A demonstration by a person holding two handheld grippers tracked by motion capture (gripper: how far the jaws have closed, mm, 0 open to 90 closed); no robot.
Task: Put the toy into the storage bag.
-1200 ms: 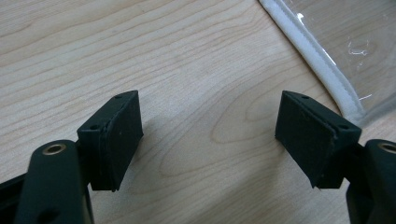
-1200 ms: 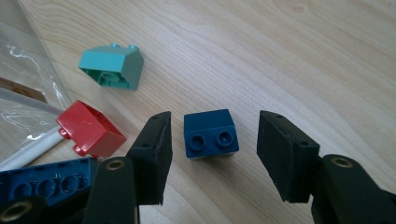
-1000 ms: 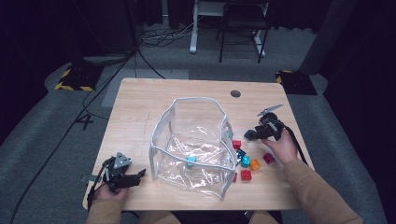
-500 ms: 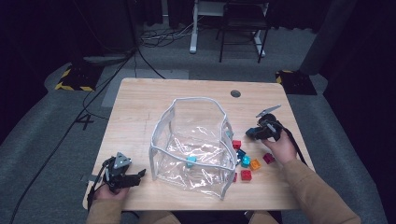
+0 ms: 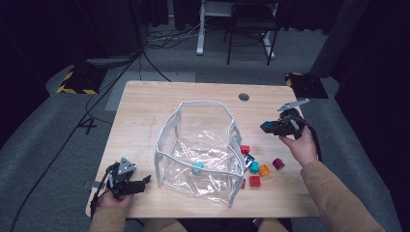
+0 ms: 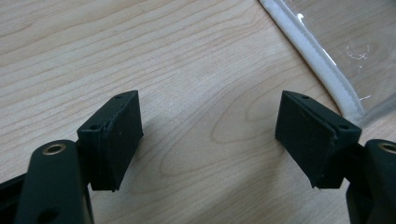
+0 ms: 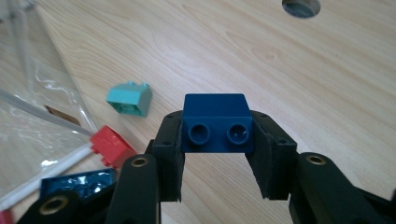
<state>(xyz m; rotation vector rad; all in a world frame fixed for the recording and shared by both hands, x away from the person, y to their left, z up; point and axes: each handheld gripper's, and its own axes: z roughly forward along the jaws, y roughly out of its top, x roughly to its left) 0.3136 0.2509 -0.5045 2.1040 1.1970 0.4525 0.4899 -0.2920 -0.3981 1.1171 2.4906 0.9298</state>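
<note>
Clear zip pouch (image 5: pixel 200 145) at table (image 5: pixel 145 106) centre: floppy, slick film; best gripped by white zipper rim. Right gripper (image 7: pixel 217 154) at three o'clock, pinching dark blue brick (image 7: pixel 215 122) by flat sides: light, rigid, smooth plastic. Left gripper (image 6: pixel 208 135) at seven o'clock, spread, empty.

Glossy plastic dark blue brick (image 7: pixel 217 123), matt wooden table (image 7: pixel 327 93), clear plastic bag (image 5: pixel 200 145)
</note>
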